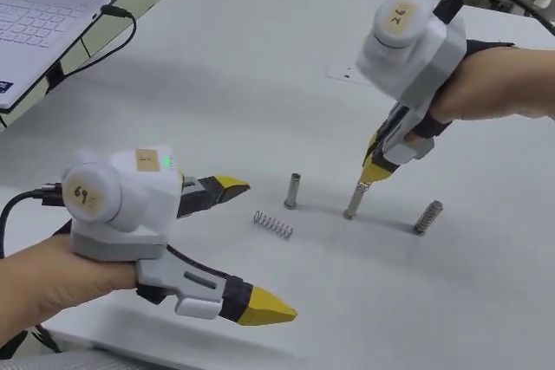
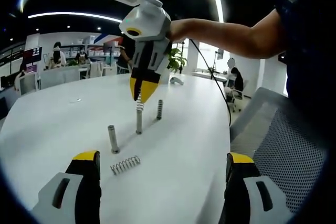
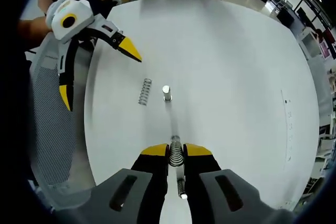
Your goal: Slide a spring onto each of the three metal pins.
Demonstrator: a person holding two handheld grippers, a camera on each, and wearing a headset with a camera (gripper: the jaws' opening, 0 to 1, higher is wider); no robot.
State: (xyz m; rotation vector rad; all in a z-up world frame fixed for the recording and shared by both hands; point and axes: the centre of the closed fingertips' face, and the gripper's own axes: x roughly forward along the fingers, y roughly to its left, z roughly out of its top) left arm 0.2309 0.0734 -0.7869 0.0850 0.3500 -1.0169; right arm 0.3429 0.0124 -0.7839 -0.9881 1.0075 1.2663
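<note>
Your left gripper [image 1: 251, 244] hovers nearest you over the tabletop [image 1: 260, 58], its fingers spread wide with nothing between them. Just past its tips a loose spring [image 1: 272, 223] lies flat, and close behind it a bare pin [image 1: 293, 190] stands upright. To that pin's right, your right gripper [image 1: 373, 171] points down, its fingers pinching a spring [image 3: 176, 153] at the top of the middle pin [image 1: 354, 202]. Farther right, the third pin [image 1: 421, 230] stands inside a fitted spring [image 1: 429, 212]. A laptop [image 1: 43, 6] sits at the far left edge.
</note>
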